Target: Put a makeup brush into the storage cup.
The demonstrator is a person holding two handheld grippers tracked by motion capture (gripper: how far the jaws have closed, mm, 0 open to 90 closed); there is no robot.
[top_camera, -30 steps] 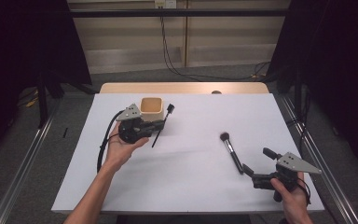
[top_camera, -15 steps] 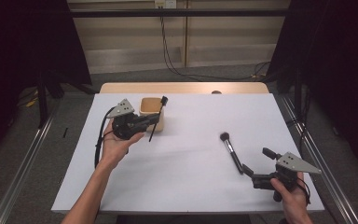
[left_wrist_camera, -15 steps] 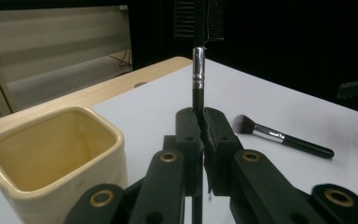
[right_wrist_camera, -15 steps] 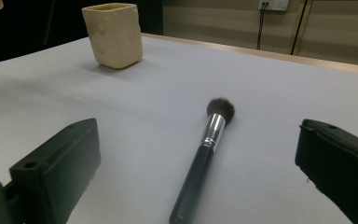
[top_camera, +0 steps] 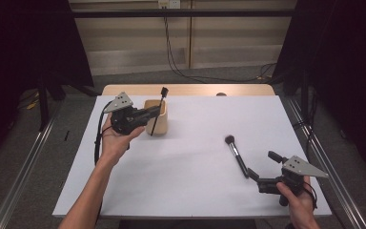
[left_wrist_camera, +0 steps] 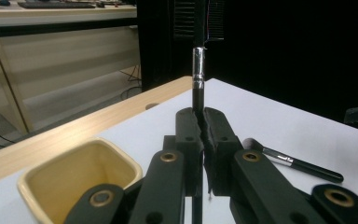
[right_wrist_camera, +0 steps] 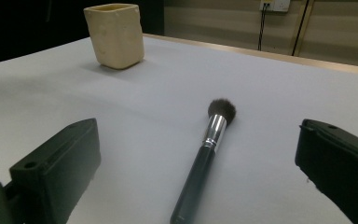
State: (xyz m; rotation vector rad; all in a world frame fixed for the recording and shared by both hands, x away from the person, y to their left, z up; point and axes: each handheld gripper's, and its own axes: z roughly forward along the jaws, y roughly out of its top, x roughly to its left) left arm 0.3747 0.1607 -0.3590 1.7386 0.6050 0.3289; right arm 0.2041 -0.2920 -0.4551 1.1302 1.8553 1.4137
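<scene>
Brush [top_camera: 157, 112], thin and black, clamped upright between the shut jaws of the left gripper [left_wrist_camera: 201, 126], raised over the near rim of the cream cup [top_camera: 156, 119]; lower end of the handle at the cup's front wall, not yet clearly inside. Stage judged: pick-up done, placement into the cup pending. Second brush [top_camera: 236, 155], thicker, with a round dark head, flat on the white table [top_camera: 195, 191], well apart from the cup; not yet picked up. Handle end pointed toward the right gripper [right_wrist_camera: 200, 186], between its wide-open jaws but untouched by either pad, nothing held. Remaining, as judged: lower and release first brush into cup, then grasp, carry and deposit the second.
</scene>
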